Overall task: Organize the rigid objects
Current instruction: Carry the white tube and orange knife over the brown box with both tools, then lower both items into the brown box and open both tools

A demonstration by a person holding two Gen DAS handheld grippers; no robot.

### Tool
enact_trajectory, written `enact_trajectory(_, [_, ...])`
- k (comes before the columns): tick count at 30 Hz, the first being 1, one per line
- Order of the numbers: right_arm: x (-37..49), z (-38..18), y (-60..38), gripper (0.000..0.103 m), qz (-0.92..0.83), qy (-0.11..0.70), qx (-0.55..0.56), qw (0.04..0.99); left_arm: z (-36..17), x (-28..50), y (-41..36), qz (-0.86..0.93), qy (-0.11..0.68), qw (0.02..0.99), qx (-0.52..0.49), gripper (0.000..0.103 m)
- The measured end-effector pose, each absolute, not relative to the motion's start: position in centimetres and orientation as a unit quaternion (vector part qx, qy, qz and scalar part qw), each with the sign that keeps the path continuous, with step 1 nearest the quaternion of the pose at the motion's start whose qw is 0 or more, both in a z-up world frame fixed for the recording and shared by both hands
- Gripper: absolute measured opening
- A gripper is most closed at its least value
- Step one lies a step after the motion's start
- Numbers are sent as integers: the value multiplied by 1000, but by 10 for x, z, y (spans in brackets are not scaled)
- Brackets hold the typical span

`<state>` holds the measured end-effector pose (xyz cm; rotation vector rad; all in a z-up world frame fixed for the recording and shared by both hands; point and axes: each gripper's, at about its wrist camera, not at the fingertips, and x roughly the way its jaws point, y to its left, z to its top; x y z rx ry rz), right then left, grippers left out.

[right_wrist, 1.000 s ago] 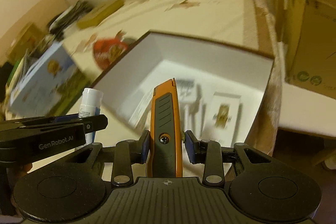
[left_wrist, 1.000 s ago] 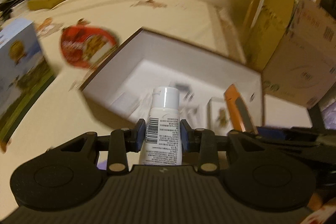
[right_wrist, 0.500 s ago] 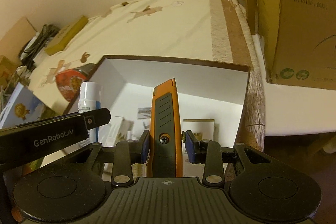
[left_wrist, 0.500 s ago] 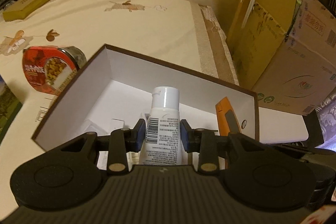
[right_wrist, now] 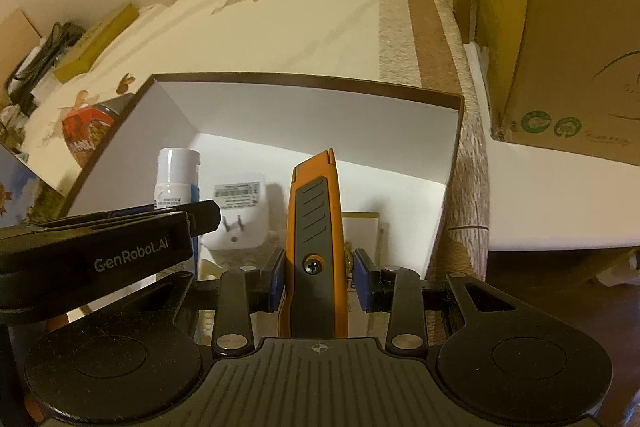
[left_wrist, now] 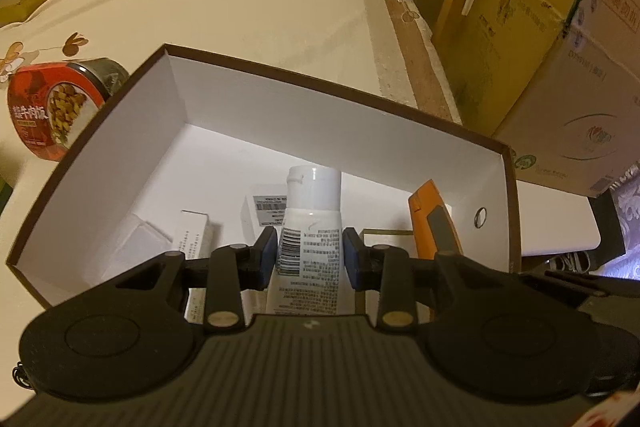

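My left gripper (left_wrist: 310, 253) is shut on a white tube with a flip cap (left_wrist: 313, 223), held cap-forward over the open white box with brown rim (left_wrist: 332, 89). My right gripper (right_wrist: 319, 269) holds an orange and grey utility knife (right_wrist: 314, 223) upright inside the same box (right_wrist: 312, 107); the right pad stands slightly off the knife. The knife (left_wrist: 434, 223) shows at the right in the left wrist view. The tube (right_wrist: 176, 179) and left gripper show at the left in the right wrist view. A white plug adapter (right_wrist: 236, 215) and small cartons (left_wrist: 196, 231) lie on the box floor.
A red food can (left_wrist: 48, 107) lies on the cloth left of the box. Cardboard boxes (left_wrist: 560, 75) stand to the right past the table's edge. A yellow-green flat box (right_wrist: 96, 43) and cables sit at the far left.
Both grippers have moved forward and down over the box, so the tube and the knife now reach into it. The view has steadied from the earlier blur.
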<state>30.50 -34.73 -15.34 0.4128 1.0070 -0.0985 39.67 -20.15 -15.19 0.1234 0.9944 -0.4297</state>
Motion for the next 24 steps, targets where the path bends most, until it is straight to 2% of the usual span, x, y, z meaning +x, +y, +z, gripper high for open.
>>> enact_trajectory(7, [307,-157,-351,32,-53,482,198,852,-154,399,-208,-224,473,850,54,30])
enact_trajectory(12, [308,-155,-352,32,-55,479,202,853,-149,397,-210,-223,461,856,68,38])
enact_trajectory(24, [307,-151,-357,32,-63,466,226,853,-149,395,-192,-203,464,859,72,43])
